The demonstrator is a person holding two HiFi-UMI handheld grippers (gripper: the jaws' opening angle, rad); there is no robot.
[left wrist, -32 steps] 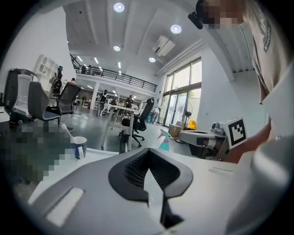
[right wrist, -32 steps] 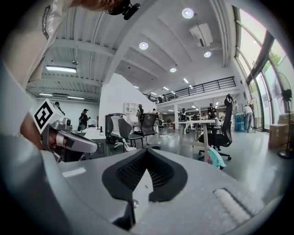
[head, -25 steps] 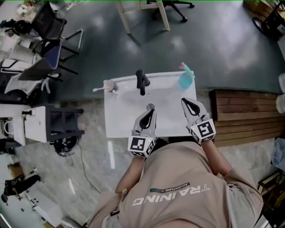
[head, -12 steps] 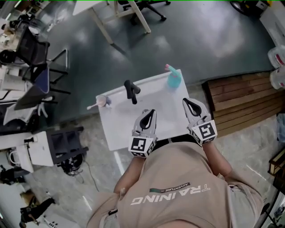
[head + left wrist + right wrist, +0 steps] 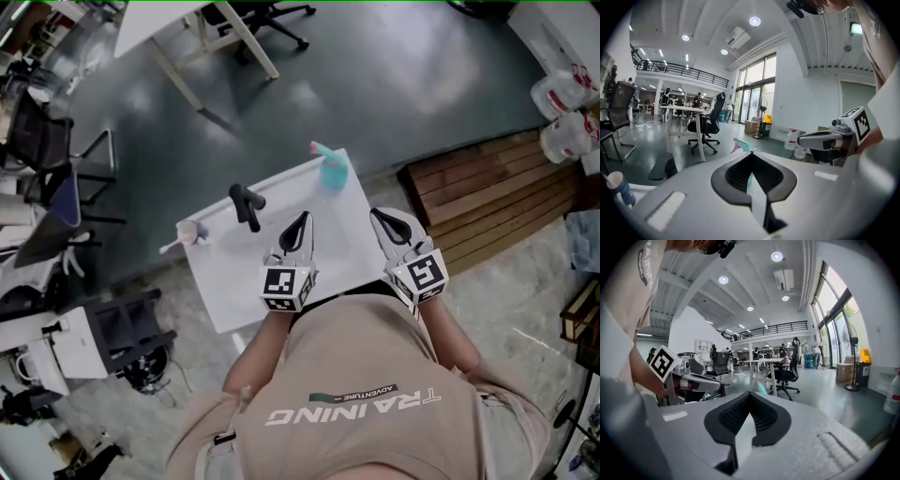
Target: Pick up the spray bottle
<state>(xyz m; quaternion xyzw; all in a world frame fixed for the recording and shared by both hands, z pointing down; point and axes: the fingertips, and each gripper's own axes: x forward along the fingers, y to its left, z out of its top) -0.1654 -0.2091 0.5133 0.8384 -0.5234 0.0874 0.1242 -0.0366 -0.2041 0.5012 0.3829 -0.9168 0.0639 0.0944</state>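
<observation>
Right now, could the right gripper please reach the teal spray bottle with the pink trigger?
Probably yes: bare white table separates the shut right gripper from the spray bottle; jaws must open.

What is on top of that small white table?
A teal spray bottle at a far corner, a black handle-like object, a cup holding a stick. The left hand-held gripper and right hand-held gripper cover part of the near side.

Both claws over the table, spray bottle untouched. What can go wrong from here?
1. The spray bottle stands at the table's far corner, close to the edge; a nudge could send it to the floor.
2. The right claw and left claw are both shut; arriving shut would likely push the bottle rather than grip it.
</observation>
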